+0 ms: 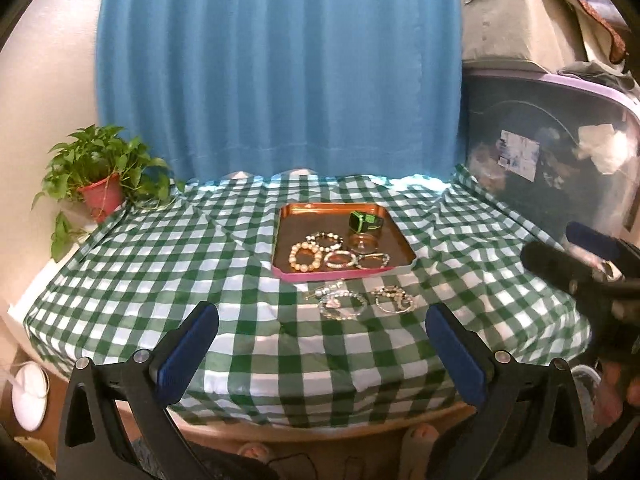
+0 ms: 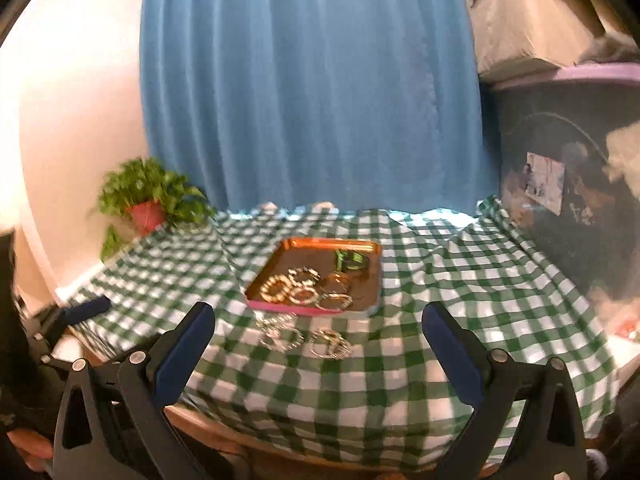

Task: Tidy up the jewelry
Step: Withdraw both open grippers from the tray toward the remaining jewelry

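A copper tray (image 1: 294,216) (image 2: 280,256) with a pink front rim lies mid-table on the green checked cloth. In it are several bead bracelets (image 1: 306,256) (image 2: 276,288) and a green watch (image 1: 365,222) (image 2: 350,260). On the cloth in front of the tray lie loose silver chains and bracelets (image 1: 342,302) (image 2: 328,342). My left gripper (image 1: 322,328) hangs wide open above the table's near edge, nothing between its blue pads. My right gripper (image 2: 318,330) is also wide open and empty, short of the loose pieces; it shows at the right edge of the left wrist view (image 1: 580,268).
A potted plant (image 1: 100,184) (image 2: 146,200) stands at the back left corner. A blue curtain (image 1: 280,80) hangs behind the table. A dark storage bin (image 1: 552,152) with a box on top stands at the right. The wooden table edge (image 1: 320,436) is near.
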`<state>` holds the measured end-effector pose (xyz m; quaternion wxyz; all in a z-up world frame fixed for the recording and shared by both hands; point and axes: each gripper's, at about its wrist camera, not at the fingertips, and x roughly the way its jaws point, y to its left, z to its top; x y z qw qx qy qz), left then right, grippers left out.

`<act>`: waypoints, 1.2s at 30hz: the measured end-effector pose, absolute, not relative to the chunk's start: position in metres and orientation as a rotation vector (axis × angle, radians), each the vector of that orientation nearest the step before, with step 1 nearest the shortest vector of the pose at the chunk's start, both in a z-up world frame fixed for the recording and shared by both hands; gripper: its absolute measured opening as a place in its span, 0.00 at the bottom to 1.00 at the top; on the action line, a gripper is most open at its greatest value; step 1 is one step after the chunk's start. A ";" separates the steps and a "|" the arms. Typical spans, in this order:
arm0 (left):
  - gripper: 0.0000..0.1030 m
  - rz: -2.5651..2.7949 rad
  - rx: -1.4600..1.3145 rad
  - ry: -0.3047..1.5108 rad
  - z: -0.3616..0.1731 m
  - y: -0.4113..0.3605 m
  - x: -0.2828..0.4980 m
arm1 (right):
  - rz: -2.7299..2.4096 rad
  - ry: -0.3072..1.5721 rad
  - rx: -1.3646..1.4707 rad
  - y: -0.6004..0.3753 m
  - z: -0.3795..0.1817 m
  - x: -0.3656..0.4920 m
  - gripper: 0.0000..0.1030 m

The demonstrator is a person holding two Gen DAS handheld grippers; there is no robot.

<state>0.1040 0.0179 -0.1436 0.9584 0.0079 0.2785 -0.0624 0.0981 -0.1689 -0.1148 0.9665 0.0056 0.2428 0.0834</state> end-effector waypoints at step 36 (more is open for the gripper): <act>0.70 -0.223 -0.032 0.888 -0.244 0.025 0.220 | 0.286 0.768 0.100 -0.177 -0.228 0.191 0.43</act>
